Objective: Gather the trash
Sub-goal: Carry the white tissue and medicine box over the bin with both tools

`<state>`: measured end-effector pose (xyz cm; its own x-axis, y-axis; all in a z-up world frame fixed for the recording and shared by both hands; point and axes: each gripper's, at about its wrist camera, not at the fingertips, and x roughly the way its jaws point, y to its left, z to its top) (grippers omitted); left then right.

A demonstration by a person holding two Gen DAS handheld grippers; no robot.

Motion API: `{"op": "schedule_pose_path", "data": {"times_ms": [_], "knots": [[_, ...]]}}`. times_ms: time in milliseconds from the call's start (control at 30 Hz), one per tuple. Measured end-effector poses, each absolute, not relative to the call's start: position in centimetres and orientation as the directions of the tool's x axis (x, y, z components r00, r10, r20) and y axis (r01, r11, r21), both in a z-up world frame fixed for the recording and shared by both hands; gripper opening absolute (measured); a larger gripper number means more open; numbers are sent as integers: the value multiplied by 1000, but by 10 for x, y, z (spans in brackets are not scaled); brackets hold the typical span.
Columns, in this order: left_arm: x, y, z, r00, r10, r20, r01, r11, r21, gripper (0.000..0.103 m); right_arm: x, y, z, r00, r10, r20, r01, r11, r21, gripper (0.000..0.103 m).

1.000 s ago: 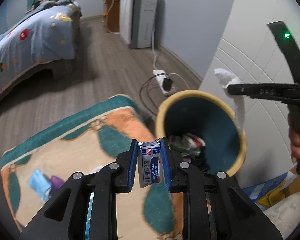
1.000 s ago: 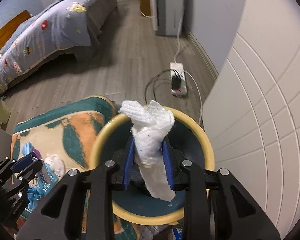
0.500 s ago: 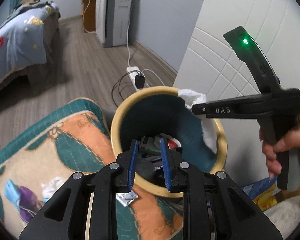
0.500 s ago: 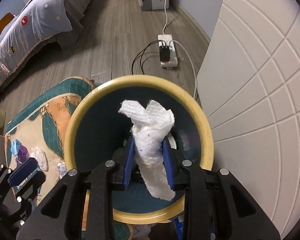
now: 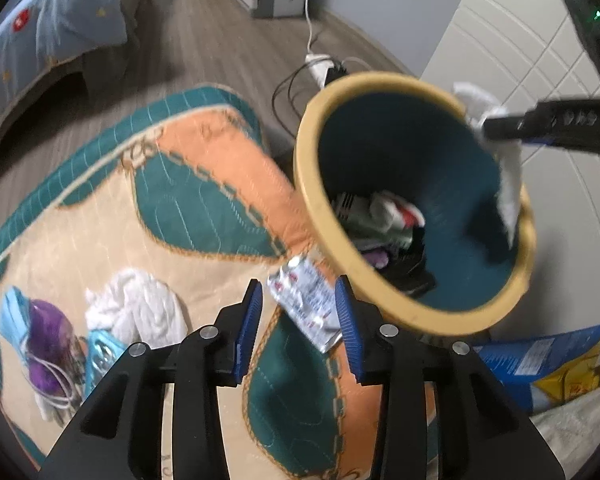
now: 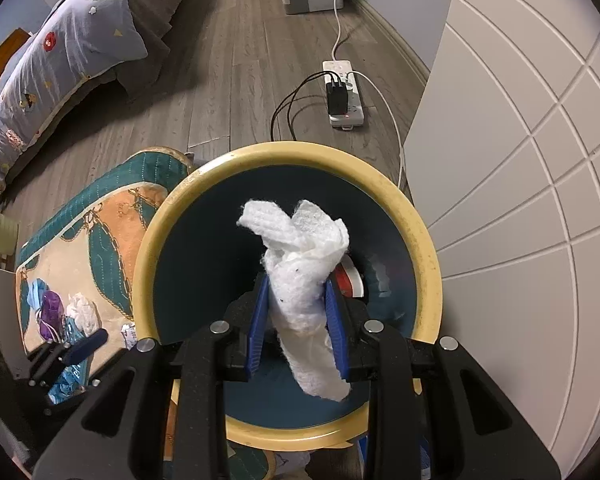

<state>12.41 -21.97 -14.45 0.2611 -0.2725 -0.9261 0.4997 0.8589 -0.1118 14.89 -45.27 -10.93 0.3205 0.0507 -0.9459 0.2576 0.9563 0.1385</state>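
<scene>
A bin with a yellow rim (image 5: 320, 204) (image 6: 428, 248) and dark teal inside stands beside a patterned mat (image 5: 100, 216); it holds several pieces of trash. My left gripper (image 5: 298, 314) is open above the mat, and a silver foil wrapper (image 5: 306, 300) lies on the mat between its fingers, just outside the bin. My right gripper (image 6: 298, 316) is shut on a crumpled white tissue (image 6: 300, 280) and holds it over the bin's opening; the tissue also shows in the left wrist view (image 5: 504, 168).
On the mat lie a white crumpled tissue (image 5: 136, 308), a purple and blue item (image 5: 40, 328) and a light blue wrapper (image 5: 102, 354). A power strip with cables (image 6: 342, 92) lies on the wood floor behind the bin. A white cabinet (image 6: 520, 160) is at right, a bed (image 6: 60, 52) at back left.
My left gripper opened and the foil wrapper dropped onto the mat beside the bin; the gripper then pulled back. My right gripper moved over the bin, still holding the tissue.
</scene>
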Motion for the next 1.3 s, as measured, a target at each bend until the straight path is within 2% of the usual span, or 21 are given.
{"op": "schedule_pose_path", "data": {"times_ms": [133,200,333,500,533,567,600,633,800,1000,1167,1300], "knots": [[119,-224,-156,241,-243,-940,527,846,-84,42,149,-454,-108,324,58,-944,261,954,148,27],[118,-226,-158,242,-233,-942,530,845,-73,52,148,-453,-107,326,58,-943,258,955,148,27],[121,-231,-165,244,-218,-945,527,848,-60,59,149,-452,-105,332,67,-941,256,954,159,27],[122,-234,-171,253,-187,-949,538,843,-23,59,149,-452,-106,331,76,-941,251,954,165,27],[122,-234,-170,256,-192,-947,538,843,-25,58,149,-452,-105,332,76,-940,250,954,166,27],[123,-233,-168,260,-204,-944,537,843,-34,50,150,-452,-105,334,77,-939,250,954,167,27],[124,-233,-166,260,-215,-941,539,841,-43,35,150,-452,-105,335,79,-939,251,953,170,27],[124,-234,-165,260,-217,-941,540,841,-44,32,150,-453,-105,335,82,-939,252,952,173,27],[126,-231,-156,274,-217,-937,541,840,-36,32,150,-452,-105,337,88,-937,250,952,179,27],[136,-213,-136,335,-231,-913,451,890,-60,32,151,-452,-105,339,98,-936,250,949,190,27],[133,-217,-102,411,-368,-834,474,868,-149,32,151,-452,-106,337,99,-936,251,949,191,27],[126,-238,-101,378,-422,-824,534,827,-179,32,151,-451,-107,330,96,-939,246,952,184,27]]}}
